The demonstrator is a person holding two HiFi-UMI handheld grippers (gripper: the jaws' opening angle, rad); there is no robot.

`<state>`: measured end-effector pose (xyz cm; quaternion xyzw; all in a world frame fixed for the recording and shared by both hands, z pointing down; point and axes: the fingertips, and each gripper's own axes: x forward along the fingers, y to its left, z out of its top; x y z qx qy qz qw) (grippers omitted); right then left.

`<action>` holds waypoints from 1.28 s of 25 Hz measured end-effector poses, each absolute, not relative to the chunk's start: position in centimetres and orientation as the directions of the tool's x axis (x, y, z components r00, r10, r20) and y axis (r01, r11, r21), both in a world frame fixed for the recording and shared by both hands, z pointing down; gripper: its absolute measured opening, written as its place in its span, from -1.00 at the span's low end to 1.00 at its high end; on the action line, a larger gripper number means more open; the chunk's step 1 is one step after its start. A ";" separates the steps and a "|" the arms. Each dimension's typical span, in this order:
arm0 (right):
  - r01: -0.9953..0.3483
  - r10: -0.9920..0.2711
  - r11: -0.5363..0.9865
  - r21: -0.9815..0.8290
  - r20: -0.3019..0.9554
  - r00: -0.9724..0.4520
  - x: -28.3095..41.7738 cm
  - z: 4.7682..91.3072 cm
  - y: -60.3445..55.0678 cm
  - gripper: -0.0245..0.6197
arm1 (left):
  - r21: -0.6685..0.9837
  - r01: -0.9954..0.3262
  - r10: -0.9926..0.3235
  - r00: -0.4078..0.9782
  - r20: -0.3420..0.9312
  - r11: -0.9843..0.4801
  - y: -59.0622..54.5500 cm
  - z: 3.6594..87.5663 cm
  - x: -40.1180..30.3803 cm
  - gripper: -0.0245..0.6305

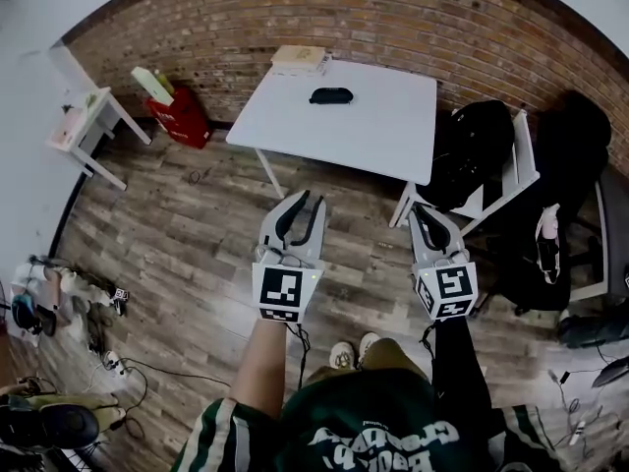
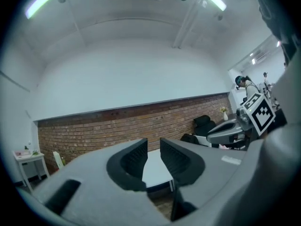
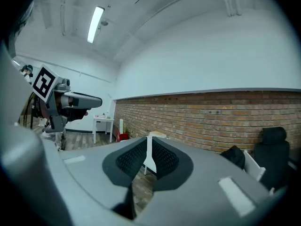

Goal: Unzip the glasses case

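Observation:
A black glasses case (image 1: 330, 94) lies zipped on the far half of a white table (image 1: 373, 141), several steps ahead of me. Both grippers are held level over the wooden floor, well short of the table. My left gripper (image 1: 308, 203) (image 2: 153, 145) has a plain gap between its jaws, with nothing in it. My right gripper (image 1: 425, 212) (image 3: 149, 144) has its jaws drawn together to a thin slit and also holds nothing. The case does not show in either gripper view.
A flat stack (image 1: 300, 59) sits at the table's far left corner. A white chair with a black bag (image 1: 482, 155) stands right of the table. A small white side table (image 1: 93, 116) and a red bag (image 1: 182, 116) stand at the left wall. Shoes and cables (image 1: 69, 298) litter the floor at left.

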<state>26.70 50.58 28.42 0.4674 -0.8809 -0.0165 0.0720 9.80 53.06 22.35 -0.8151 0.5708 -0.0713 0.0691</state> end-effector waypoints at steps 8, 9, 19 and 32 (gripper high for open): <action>-0.814 -0.818 0.574 0.087 0.093 -0.567 25.0 28.5 48.3 -0.55 | -0.168 -0.919 -0.934 0.357 0.030 -0.357 51.8 22.4 8.6 -0.56; -0.813 -0.817 0.576 0.082 0.094 -0.569 24.7 28.7 47.6 -0.54 | -0.166 -0.919 -0.933 0.358 0.035 -0.358 51.2 22.6 8.4 -0.56; -0.774 -0.776 0.630 0.061 0.096 -0.624 22.2 29.2 34.7 -0.44 | -0.159 -0.933 -0.947 0.318 0.051 -0.322 39.7 22.8 6.9 -0.56; -0.712 -0.713 0.701 0.032 0.066 -0.698 19.5 29.3 24.1 -0.43 | -0.188 -0.947 -0.965 0.251 0.068 -0.260 30.3 23.0 5.9 -0.56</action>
